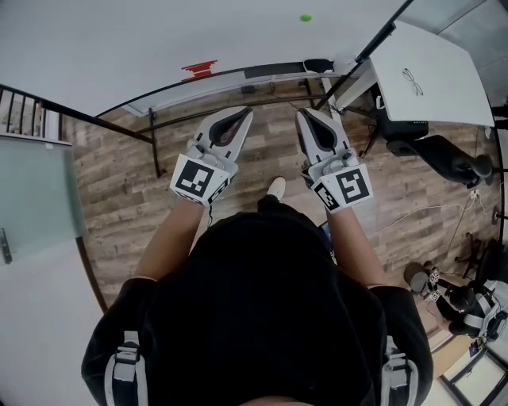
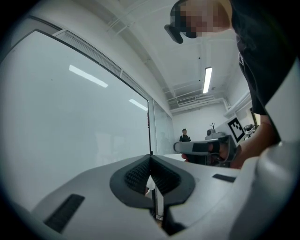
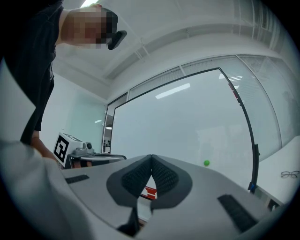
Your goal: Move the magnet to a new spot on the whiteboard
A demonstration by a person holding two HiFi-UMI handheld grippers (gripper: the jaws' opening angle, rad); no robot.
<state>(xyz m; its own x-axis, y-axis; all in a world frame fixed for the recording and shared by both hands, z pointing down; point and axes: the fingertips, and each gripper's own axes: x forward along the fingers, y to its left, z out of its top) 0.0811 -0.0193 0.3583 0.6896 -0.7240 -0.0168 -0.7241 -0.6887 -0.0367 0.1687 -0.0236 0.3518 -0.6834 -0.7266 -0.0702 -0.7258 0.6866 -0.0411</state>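
A small green magnet (image 1: 305, 17) sticks to the whiteboard (image 1: 119, 40) and also shows in the right gripper view as the magnet (image 3: 206, 163), low on the board (image 3: 187, 126). Both grippers are held side by side in front of the person, well short of the board, and point towards it. My left gripper (image 1: 240, 117) is shut with nothing between its pads, its tips meeting in its own view (image 2: 151, 158). My right gripper (image 1: 308, 119) is likewise shut and empty (image 3: 151, 157), with the magnet up and to its right.
A red object (image 1: 198, 70) and a black eraser (image 1: 319, 65) lie on the board's tray. The black stand legs (image 1: 155, 147) spread over the wooden floor. A white table (image 1: 444, 87) with glasses (image 1: 412, 81), a black chair (image 1: 448, 157) and equipment (image 1: 468, 305) stand at right. A glass door (image 1: 36, 190) is at left.
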